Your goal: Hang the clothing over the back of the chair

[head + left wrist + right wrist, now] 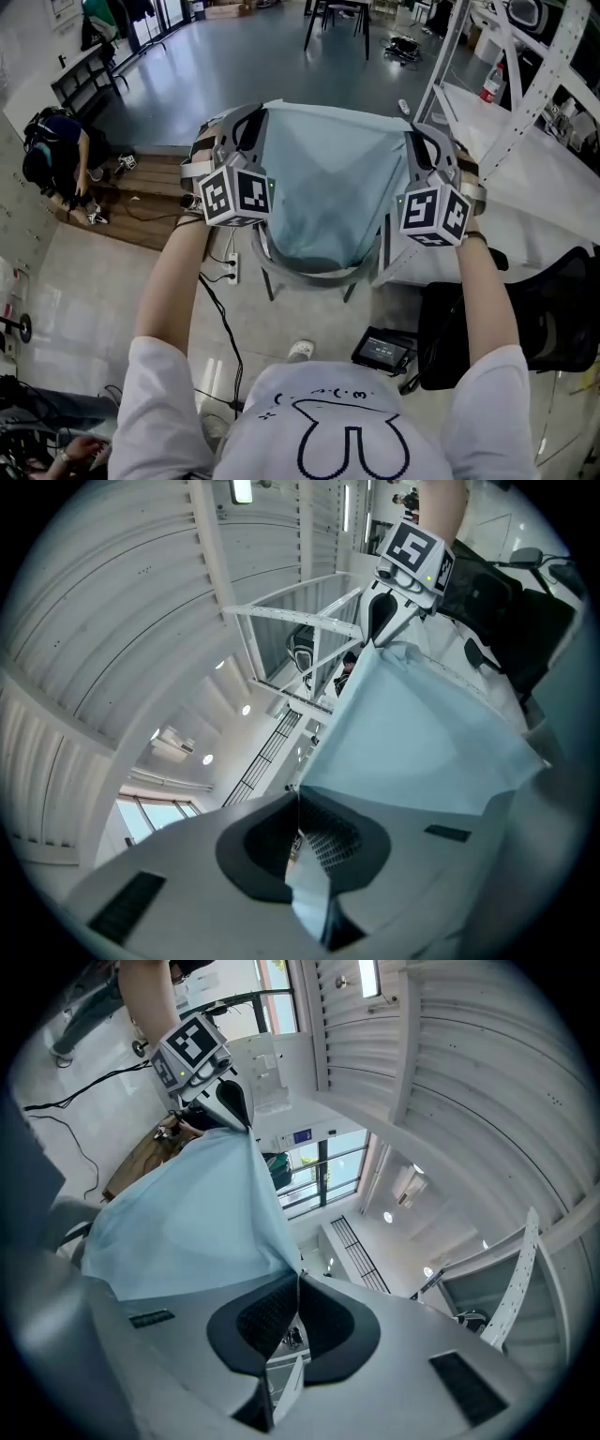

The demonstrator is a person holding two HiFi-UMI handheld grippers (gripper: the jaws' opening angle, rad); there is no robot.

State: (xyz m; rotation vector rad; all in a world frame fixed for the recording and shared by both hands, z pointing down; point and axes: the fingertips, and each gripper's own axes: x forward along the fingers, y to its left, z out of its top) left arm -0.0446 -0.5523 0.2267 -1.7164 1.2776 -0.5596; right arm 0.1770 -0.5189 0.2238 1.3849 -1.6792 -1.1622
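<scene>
The grey floor [244, 66] fills most of your head view, with a low wooden platform [150, 202] at your left and a white metal rack [525, 103] rising at your right

Next in size is the clothing [328, 178], a pale blue garment that you hold spread flat between your two grippers. It hangs from its top edge directly over the grey chair [309, 275]. Its lower hem falls at the chair's curved rim, and whether the two touch cannot be told from here. Your left gripper view shows the cloth [422, 742] running away to the far gripper, and your right gripper view shows the same sheet [187, 1222] from the other side

A black office chair [553, 309] stands just by your right arm

Your left gripper [246, 127] has its jaws pressed together on the garment's left top corner, a fold of fabric pinched between the pads at [300, 841]. Your right gripper [424, 136] is likewise clamped on the right top corner, the cloth's edge running in at the jaw tips [295, 1312]

Smallest, on the floor near your feet: a black device [382, 350] and a white power strip [232, 269] with its cable
</scene>
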